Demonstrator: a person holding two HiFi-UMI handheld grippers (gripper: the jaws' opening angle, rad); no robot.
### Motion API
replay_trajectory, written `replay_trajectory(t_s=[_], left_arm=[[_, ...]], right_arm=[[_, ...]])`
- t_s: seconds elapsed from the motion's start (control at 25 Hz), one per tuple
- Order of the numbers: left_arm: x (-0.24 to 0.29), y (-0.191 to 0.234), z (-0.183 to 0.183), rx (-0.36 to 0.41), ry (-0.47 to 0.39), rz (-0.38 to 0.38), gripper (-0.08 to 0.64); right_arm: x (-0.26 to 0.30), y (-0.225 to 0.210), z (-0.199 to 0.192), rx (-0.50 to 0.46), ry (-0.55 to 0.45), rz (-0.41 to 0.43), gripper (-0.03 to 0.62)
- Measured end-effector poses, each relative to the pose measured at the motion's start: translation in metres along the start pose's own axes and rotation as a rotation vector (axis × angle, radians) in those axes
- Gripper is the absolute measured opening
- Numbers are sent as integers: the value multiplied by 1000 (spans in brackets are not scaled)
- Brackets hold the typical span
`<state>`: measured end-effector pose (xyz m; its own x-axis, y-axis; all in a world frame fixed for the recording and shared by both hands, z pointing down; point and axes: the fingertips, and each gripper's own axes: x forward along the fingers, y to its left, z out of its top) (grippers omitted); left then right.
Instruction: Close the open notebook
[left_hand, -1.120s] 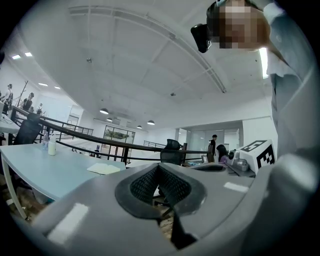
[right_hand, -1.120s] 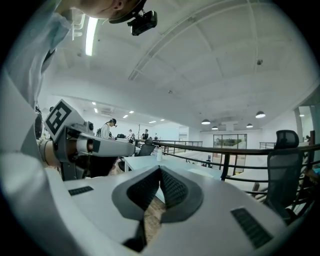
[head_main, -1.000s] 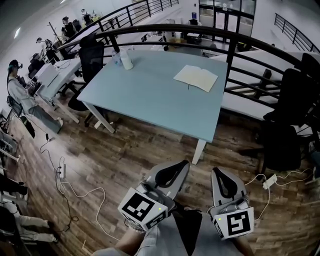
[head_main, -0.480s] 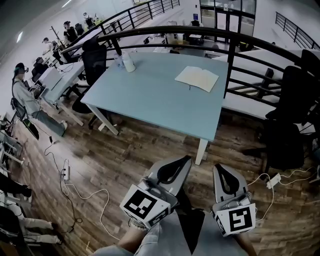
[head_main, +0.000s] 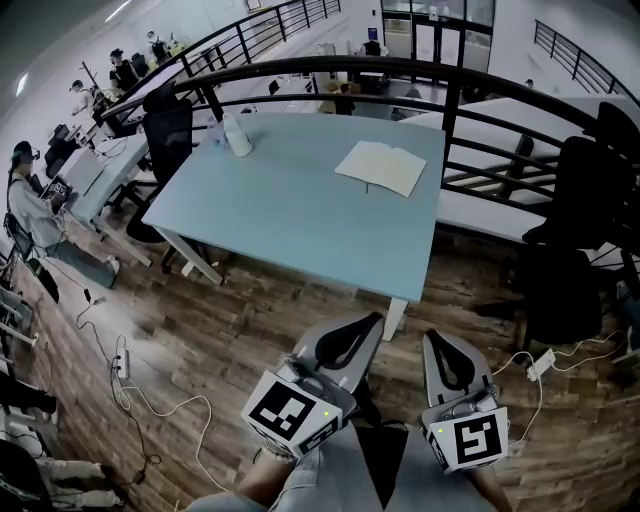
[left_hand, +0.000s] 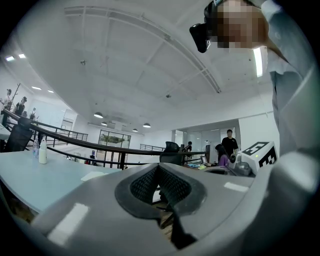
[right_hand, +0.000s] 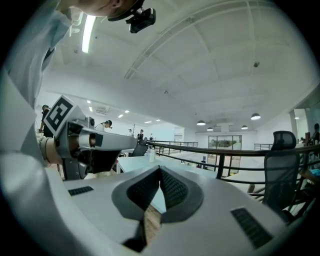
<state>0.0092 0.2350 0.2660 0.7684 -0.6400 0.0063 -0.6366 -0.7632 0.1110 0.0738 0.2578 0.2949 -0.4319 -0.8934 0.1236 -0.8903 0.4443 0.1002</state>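
Now both tongs sit low in the head view, well short of the table. In the left gripper view, the left tongs (head_main: 355, 340) have their jaws pressed together at the tips, with nothing between them. In the right gripper view, the right tongs (head_main: 442, 355) are likewise pressed together and empty. Neither touches anything. Each has smooth grey shells, and the black ribbed pads (left_hand: 167, 184) form a teardrop loop. Each also carries a marker cube (head_main: 288, 414) at its rear.

The notebook (head_main: 380, 167) lies open and flat in the upper middle of the frame, on the table (head_main: 290, 215) near its far right corner. Its pages are pale and there is a dark crease down the spine. It is well apart from both tongs.

The table top is matte pale blue and rectangular, on white legs. A white bottle (head_main: 238, 136) stands at its far left corner.

The floor (head_main: 230, 320) is dark wood plank, and loose white cables with a power strip (head_main: 121, 346) lie at lower left. A black curved railing (head_main: 330, 66) runs behind the table. Black chairs stand at upper left (head_main: 168, 125) and at right (head_main: 575, 250). People (head_main: 30, 195) sit at desks along the left edge. The ceiling is white and has round lamps.
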Motion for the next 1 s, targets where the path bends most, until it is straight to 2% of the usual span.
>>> replay_trajectory(t_s=[0.56,1.0], left_arm=[[70,93,5,-36,32,-68,5],[110,176,2,-41,58,-85,5]], right_arm=[[101,-41,3,9,64,-58,2],[190,-60,5,8,81,-76,2]])
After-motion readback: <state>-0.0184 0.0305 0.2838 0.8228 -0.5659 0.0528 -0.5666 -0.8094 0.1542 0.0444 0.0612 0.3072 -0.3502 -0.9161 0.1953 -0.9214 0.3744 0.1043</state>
